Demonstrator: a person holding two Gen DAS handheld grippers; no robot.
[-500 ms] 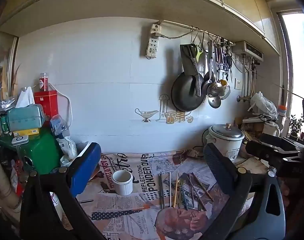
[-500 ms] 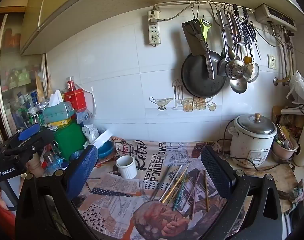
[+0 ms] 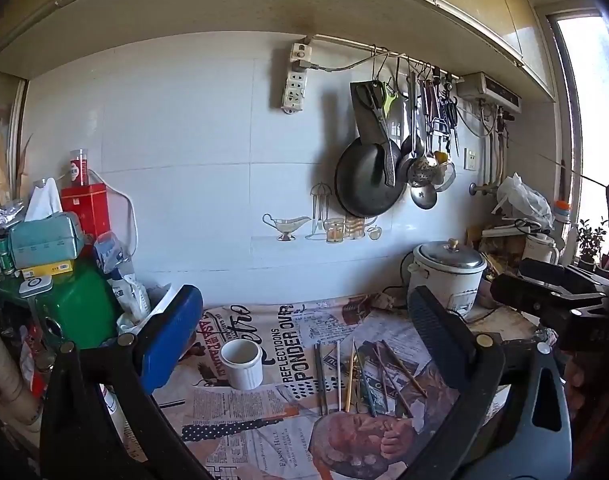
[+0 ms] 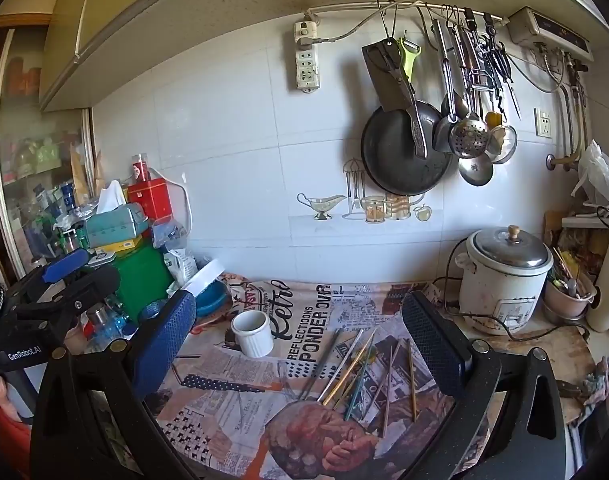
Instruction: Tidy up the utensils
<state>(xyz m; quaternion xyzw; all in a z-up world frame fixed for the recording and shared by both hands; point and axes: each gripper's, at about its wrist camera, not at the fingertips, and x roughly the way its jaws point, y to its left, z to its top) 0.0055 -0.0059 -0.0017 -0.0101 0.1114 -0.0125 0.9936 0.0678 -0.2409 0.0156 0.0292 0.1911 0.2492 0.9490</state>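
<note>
Currently chopsticks [image 4: 360, 372] lie loose on the tabletop [image 4: 240, 380] right of the white cup [image 4: 253, 333], long axes toward the wall, fanned; near ends overlap, count unclear. Both claws [image 3: 304, 344] [image 4: 300, 340] spread, empty.

Home kitchen; hanging pan [image 4: 404, 152]; rice cooker [image 4: 504, 276]; tiled wall [image 4: 224, 140]

Both wrist cameras look forward and slightly down between their own wide-set jaws at the tiled wall, the left view from the left, the right view seemingly a little nearer, and they share the bench [image 3: 500, 316], white cup [image 3: 241, 363], chopsticks [image 3: 360, 376] and hanging pan [image 4: 404, 152].
</note>
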